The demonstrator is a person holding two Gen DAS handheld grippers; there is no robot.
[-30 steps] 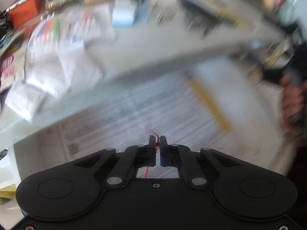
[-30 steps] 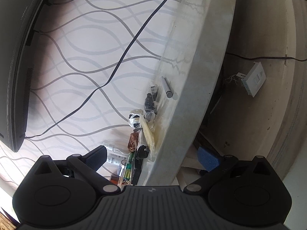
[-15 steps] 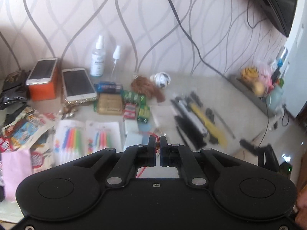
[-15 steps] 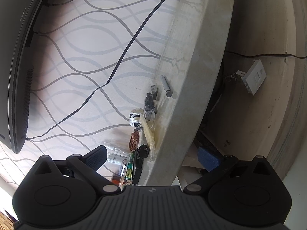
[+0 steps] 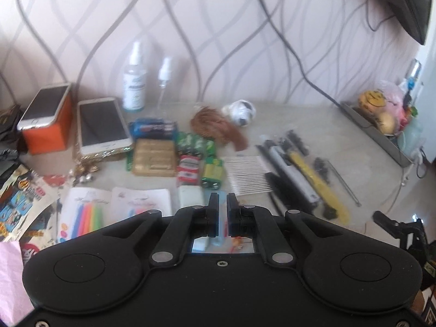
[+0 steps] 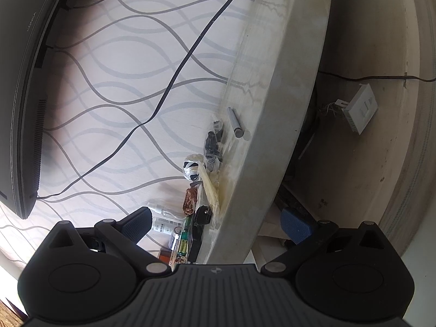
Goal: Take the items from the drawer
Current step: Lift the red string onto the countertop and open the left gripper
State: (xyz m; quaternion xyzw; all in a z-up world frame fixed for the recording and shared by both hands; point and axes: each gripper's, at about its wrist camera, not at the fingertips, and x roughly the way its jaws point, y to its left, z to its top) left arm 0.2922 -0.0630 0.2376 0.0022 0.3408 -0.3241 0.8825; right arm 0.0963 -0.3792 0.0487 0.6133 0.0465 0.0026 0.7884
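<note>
Evidently a carry-out step is under way: a small red-stringed trinket (image 5: pixel 236 241) is pinched in the nearly closed left gripper (image 5: pixel 223 215) above the grey desk's (image 5: pixel 313 125) near edge; release onto bare desk is called for next. The right gripper (image 6: pixel 215 223) is held wide apart, empty.

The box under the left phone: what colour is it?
Orange box, clearest in the left wrist view.

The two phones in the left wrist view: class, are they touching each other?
Apart. The left wrist view shows the phone on the orange box raised and separated from the phone lying by the gold box; the orange box's side and bare counter show between them.
</note>
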